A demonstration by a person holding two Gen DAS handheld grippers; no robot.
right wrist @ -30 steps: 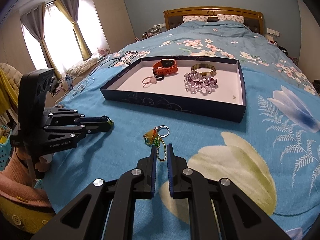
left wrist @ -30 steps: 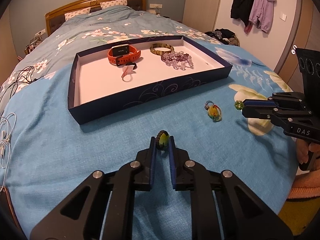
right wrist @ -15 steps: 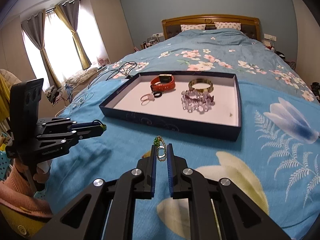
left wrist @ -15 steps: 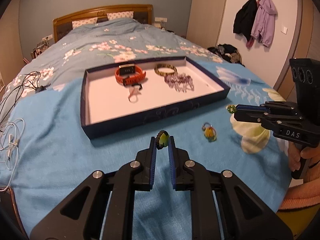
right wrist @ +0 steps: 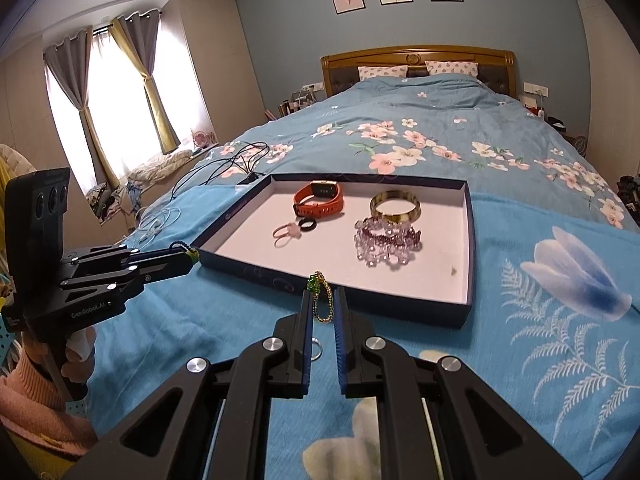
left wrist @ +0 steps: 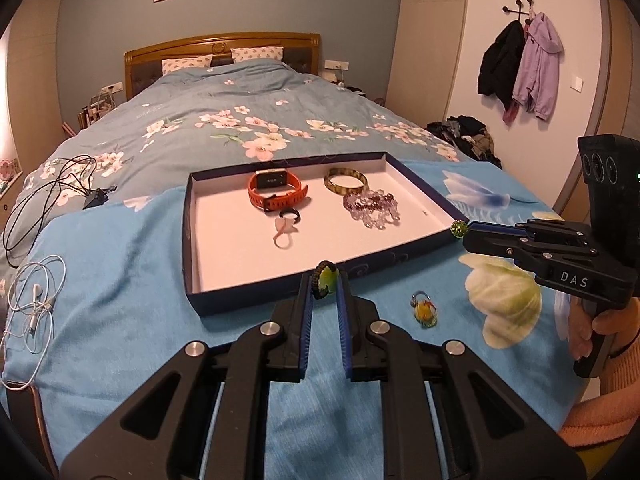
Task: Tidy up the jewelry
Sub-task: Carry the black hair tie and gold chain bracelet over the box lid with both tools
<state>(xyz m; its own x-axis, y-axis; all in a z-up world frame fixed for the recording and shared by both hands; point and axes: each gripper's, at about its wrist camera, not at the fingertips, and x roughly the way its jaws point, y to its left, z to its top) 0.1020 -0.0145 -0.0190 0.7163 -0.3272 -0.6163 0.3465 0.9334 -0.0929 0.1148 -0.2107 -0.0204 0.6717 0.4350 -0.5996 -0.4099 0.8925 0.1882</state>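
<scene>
A dark blue box lid tray [left wrist: 192, 240] [right wrist: 470, 240] lies on the blue bedspread. It holds an orange watch [left wrist: 276, 192] [right wrist: 320, 199], a gold bangle [left wrist: 346, 182] [right wrist: 395, 205], a purple bead bracelet [left wrist: 372, 206] [right wrist: 386, 244] and small rings [left wrist: 285, 232] [right wrist: 292, 232]. My left gripper [left wrist: 325, 282] is shut on a green-yellow beaded piece [left wrist: 325, 280], held above the tray's near edge. My right gripper [right wrist: 322, 300] is shut on a gold chain with a green bead [right wrist: 320, 294], also raised near the tray's front wall. A yellow charm on a keyring [left wrist: 423, 310] lies on the bedspread.
White earphone cables [left wrist: 34, 304] and black charger cables [left wrist: 52, 192] lie on the bedspread left of the tray. The bed's wooden headboard [left wrist: 224, 48] is far behind. Coats [left wrist: 520, 64] hang on the right wall. Curtained windows [right wrist: 112, 100] are at the left.
Both grippers have risen from the bedspread with their pieces and moved toward the tray. The right gripper lifted the chain away from the yellow charm, which stays on the bedspread.
</scene>
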